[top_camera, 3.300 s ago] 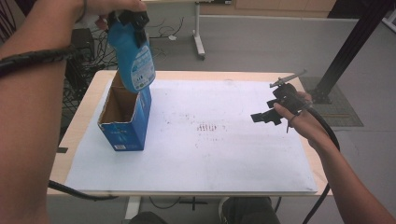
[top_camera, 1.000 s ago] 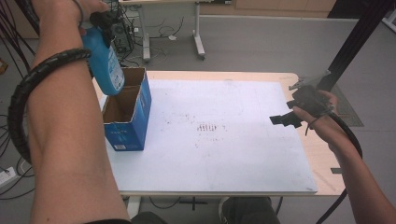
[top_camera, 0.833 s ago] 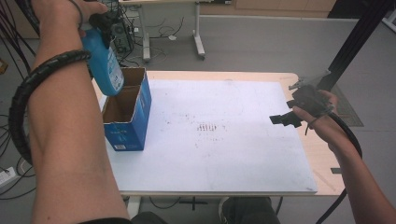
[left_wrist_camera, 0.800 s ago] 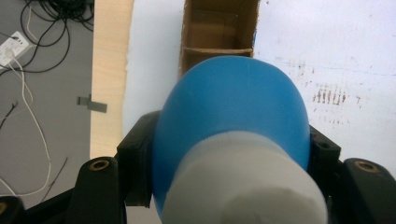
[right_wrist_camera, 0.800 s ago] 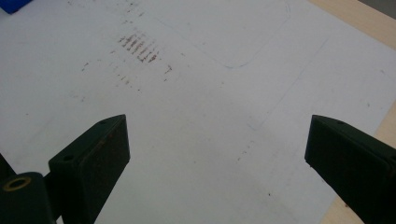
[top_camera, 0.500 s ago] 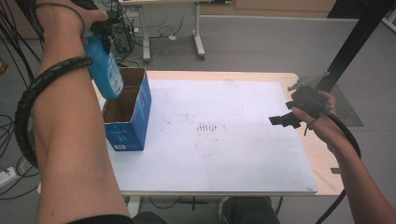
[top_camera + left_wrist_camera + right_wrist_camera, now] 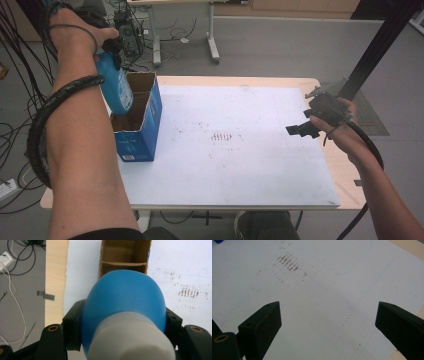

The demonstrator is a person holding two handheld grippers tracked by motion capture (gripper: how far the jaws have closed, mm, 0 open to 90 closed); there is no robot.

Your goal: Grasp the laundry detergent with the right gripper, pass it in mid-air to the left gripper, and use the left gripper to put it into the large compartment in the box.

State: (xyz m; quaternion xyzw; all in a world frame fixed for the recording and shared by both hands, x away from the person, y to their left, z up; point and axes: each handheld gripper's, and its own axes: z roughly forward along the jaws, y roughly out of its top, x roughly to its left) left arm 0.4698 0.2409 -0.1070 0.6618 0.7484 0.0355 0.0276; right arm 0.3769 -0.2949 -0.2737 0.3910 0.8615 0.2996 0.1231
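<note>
The blue bottle (image 7: 116, 87), clamped in the left gripper (image 7: 111, 52), has been lifted above the box (image 7: 136, 120) at 9 o'clock. Removal seems underway. The right gripper (image 7: 305, 129) is held wide, empty, at 3 o'clock.

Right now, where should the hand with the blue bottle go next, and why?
Probably straight down a little. The left gripper is shut on the blue bottle, which hangs over the open cardboard box, base toward a bare compartment. Lowering it would likely seat it inside. The right gripper is open over the white sheet, away from the box.
</note>
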